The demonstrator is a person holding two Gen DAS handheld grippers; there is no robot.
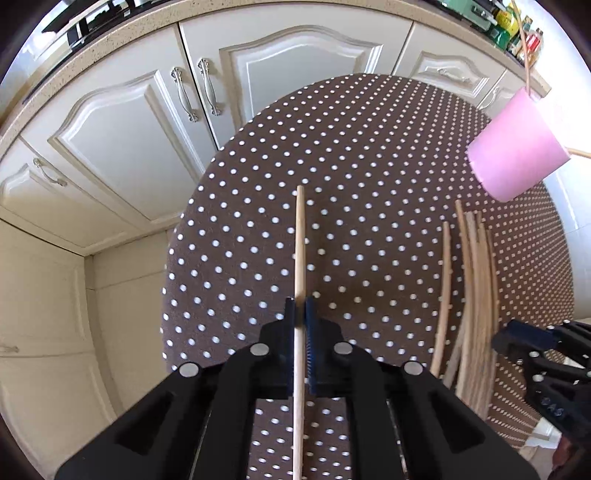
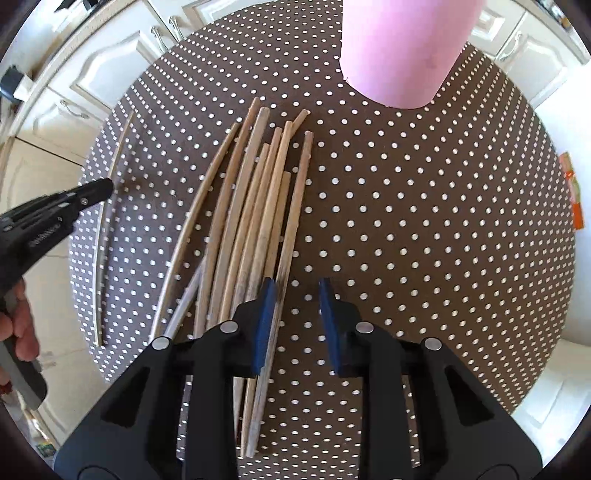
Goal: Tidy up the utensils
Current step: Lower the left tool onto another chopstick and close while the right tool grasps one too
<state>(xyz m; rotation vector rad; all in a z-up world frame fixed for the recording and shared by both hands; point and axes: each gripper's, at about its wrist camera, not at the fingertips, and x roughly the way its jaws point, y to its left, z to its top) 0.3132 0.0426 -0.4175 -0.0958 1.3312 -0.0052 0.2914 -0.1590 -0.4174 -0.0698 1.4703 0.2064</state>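
Observation:
My left gripper (image 1: 300,314) is shut on a single wooden chopstick (image 1: 300,251), which points forward over the round table with the brown polka-dot cloth (image 1: 369,147). A pile of several wooden chopsticks (image 2: 255,206) lies on the table, also seen in the left wrist view (image 1: 476,295). My right gripper (image 2: 295,291) is open and empty, just right of the pile's near end. A pink cup (image 2: 402,48) stands at the far side; in the left wrist view (image 1: 517,147) it holds a couple of sticks. The left gripper (image 2: 107,186) shows at the left of the right wrist view.
White kitchen cabinets (image 1: 147,122) with metal handles stand beyond the table. A countertop (image 1: 110,33) runs above them, with bottles and jars (image 1: 517,29) at the far right. The table's edge (image 2: 85,258) drops to a light tiled floor.

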